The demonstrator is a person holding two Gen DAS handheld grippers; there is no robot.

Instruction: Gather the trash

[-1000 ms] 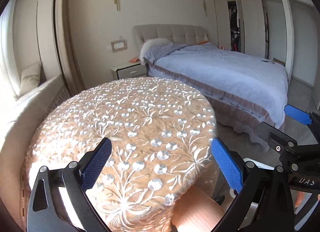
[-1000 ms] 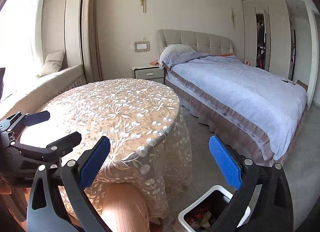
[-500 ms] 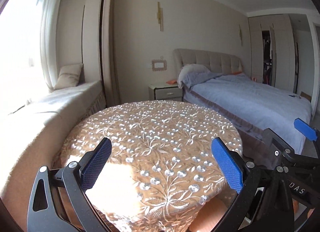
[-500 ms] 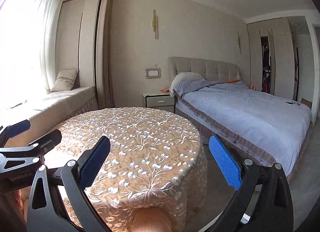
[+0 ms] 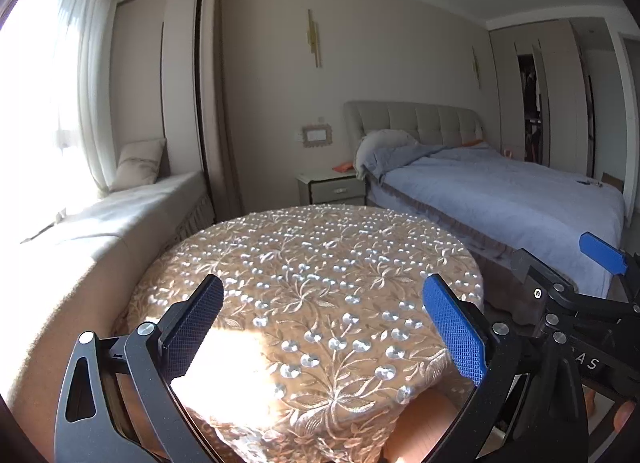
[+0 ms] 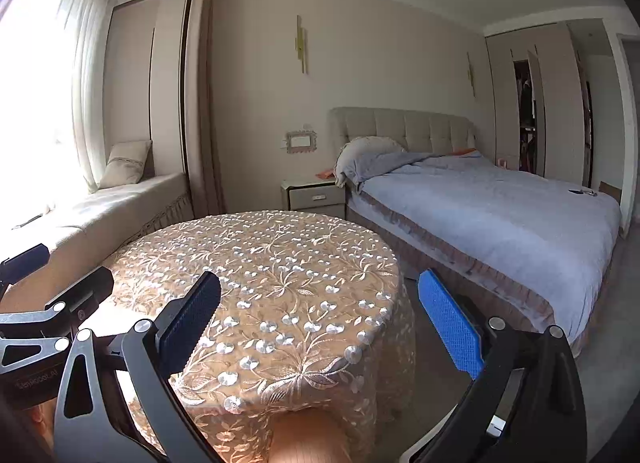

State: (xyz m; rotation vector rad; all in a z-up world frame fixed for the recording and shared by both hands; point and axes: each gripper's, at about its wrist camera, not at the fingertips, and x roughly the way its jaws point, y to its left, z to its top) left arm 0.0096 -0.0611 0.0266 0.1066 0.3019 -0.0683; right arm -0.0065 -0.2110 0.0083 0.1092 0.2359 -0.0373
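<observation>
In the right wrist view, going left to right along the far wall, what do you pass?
Window curtain → cushion on the window seat → bedside table → pillow → upholstered headboard → wardrobe.

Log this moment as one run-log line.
left hand-held gripper: open, empty | right hand-held gripper: open, empty | both above round table | no trash visible on tabletop
</observation>
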